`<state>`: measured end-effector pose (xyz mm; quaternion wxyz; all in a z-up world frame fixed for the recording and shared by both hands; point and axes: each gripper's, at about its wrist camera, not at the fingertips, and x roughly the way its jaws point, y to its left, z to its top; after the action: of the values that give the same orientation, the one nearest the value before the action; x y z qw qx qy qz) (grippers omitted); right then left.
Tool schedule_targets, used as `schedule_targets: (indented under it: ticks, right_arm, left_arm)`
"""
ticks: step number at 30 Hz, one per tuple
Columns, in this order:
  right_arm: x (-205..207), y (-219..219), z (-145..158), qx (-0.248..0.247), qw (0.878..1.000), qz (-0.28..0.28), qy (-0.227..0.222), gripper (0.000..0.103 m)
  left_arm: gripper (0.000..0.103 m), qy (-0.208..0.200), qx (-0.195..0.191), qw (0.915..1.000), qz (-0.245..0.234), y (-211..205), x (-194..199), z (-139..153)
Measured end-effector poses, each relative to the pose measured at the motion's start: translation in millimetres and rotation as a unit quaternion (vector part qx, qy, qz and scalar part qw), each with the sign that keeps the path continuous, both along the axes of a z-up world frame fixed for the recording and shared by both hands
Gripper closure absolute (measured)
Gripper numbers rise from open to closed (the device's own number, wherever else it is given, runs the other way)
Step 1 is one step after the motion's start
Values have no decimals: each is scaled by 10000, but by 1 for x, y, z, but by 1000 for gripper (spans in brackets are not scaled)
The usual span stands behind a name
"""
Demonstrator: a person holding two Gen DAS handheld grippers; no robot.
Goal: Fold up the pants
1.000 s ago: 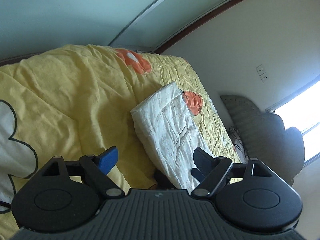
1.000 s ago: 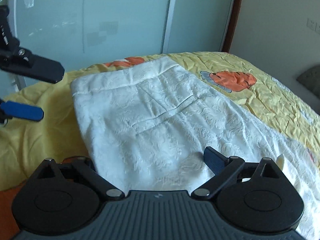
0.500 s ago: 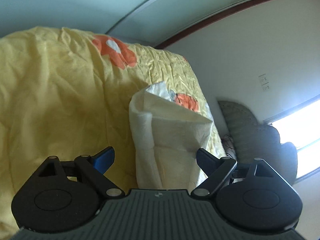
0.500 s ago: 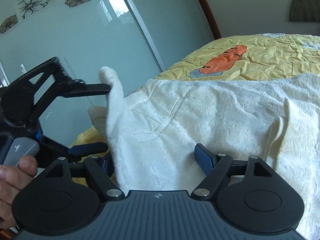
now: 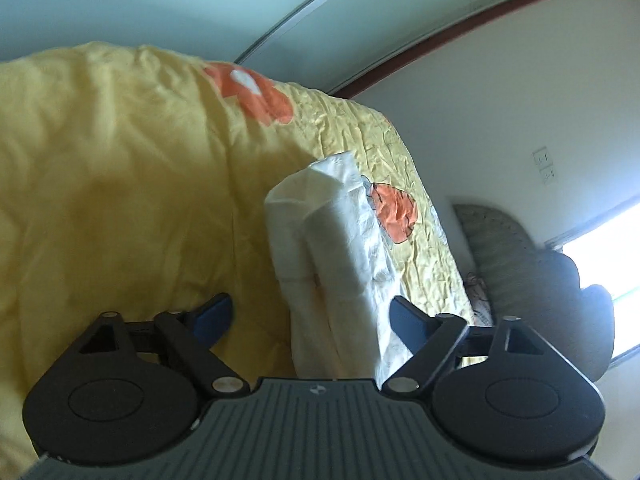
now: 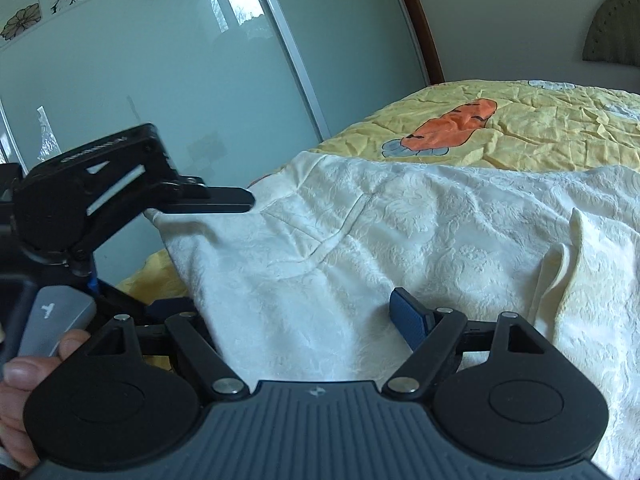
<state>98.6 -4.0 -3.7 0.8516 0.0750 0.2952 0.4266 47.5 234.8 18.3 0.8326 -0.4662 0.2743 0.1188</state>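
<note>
Since a second ago both grippers have closed in on the white pants (image 6: pixel 360 248) – left gripper (image 5: pixel 310 314) just narrowing, right gripper (image 6: pixel 296 312) wide, cloth between both, not pinched – on the yellow bedspread (image 5: pixel 120 184).

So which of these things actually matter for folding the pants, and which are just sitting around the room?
Part of the job:
- white pants, spread on the bed
- left gripper, fabric between its open fingers
- right gripper, open over the fabric

Just lying about:
- yellow bedspread with orange carrot prints
- sliding glass doors
- headboard
- wall sockets
</note>
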Motion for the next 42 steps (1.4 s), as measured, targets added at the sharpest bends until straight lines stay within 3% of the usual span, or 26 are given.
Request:
schedule_targets:
  ticks: [1,4,6,8,10,12,14,16,17,19,21,23,24,26,29,31,33,37,42]
  right_arm:
    - [-1,-1,2,-23,10000,73,14,22]
    - [-3,-19,16,289,9965,424,658,22]
    - [-1,-51,24,1077,9854,464,1236,22]
    - [0,-86,29,1608,9763,220,1434,18]
    - [2,-126,34,1927,9691,-175,1529,15]
    - [6,-162,34,2142,9619,-527,1613,15]
    - [10,-195,31,2333,9545,-806,1676,14]
    - [15,-224,23,2517,9449,-1107,1777,10]
    - [18,-236,17,2641,9371,-1253,1910,8]
    - [29,-261,-4,3121,9069,-1477,2415,6]
    - [38,-274,-29,3635,8708,-1488,2956,5]
    - [44,-276,-48,3769,8485,-1473,3410,6]
    - [45,-275,-51,3763,8483,-1468,3424,6]
    - [47,-271,-48,3680,8549,-1431,3365,5]
    - [51,-265,-43,3468,8645,-1360,3375,5]
    - [52,-259,-38,3319,8720,-1277,3365,5]
    - [49,-251,-34,3116,8815,-1204,3337,4]
    - [42,-231,-20,2559,9064,-1179,3146,4]
    - [37,-209,-7,1998,9292,-1042,2930,6]
  left_arm:
    - [48,130,239,9996,-66,0,7,1]
    - [80,523,742,9953,-329,-1,24,4]
    - [86,622,1071,9911,-489,-6,28,9]
    - [90,584,1507,9852,-566,-18,26,21]
    - [93,280,2472,9655,-772,-52,23,42]
    - [94,-141,3384,9347,-1081,-96,17,64]
    - [94,-589,4170,8930,-1590,-149,10,76]
    - [93,-839,4572,8585,-2167,-199,5,72]
    - [93,-876,4631,8481,-2422,-219,4,66]
    - [93,-816,4670,8336,-2835,-253,6,44]
    - [93,-671,4594,8277,-3153,-273,11,22]
    - [88,-416,4552,8093,-3690,-288,17,0]
    - [75,-440,4528,8045,-3818,-291,14,-5]
    - [68,-680,4706,7907,-3857,-291,0,-4]
    - [43,-990,4485,7937,-3989,-275,-23,11]
    - [22,-1290,4442,7992,-3838,-262,-45,23]
    - [18,-1519,4387,8087,-3612,-246,-63,33]
    - [16,-1537,4218,8399,-3052,-217,-77,47]
    - [16,-1194,4215,8534,-2826,-199,-70,48]
